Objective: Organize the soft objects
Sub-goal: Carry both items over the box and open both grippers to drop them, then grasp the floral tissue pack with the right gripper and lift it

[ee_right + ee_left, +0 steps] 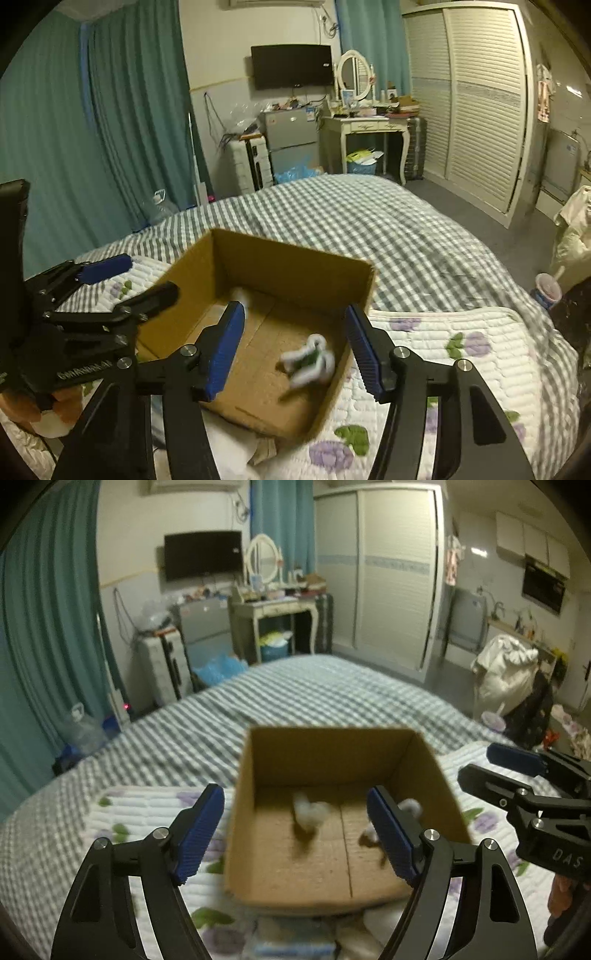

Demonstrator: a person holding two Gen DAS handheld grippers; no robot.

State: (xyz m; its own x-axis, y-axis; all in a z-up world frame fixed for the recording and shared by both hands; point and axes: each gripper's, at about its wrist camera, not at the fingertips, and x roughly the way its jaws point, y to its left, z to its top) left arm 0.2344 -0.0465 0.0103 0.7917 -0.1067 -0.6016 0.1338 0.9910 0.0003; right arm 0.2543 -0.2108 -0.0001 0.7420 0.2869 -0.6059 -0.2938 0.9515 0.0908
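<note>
The left tongs (295, 834) are gaping wide with nothing between their blue pads, hanging over the near edge of the cardboard box (334, 755). The right tongs (295, 350) are likewise spread and empty, and a fluffy white-and-green soft toy (309, 360) is lying blurred on the box floor just ahead between them. Another white soft piece (308, 814) is sitting on the box floor between the left tongs.

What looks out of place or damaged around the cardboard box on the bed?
Nothing stands out. The cardboard box sits upright and undamaged on the floral quilt, with fluffy white pieces inside it. Both the left claw and the right claw are open and empty.
</note>
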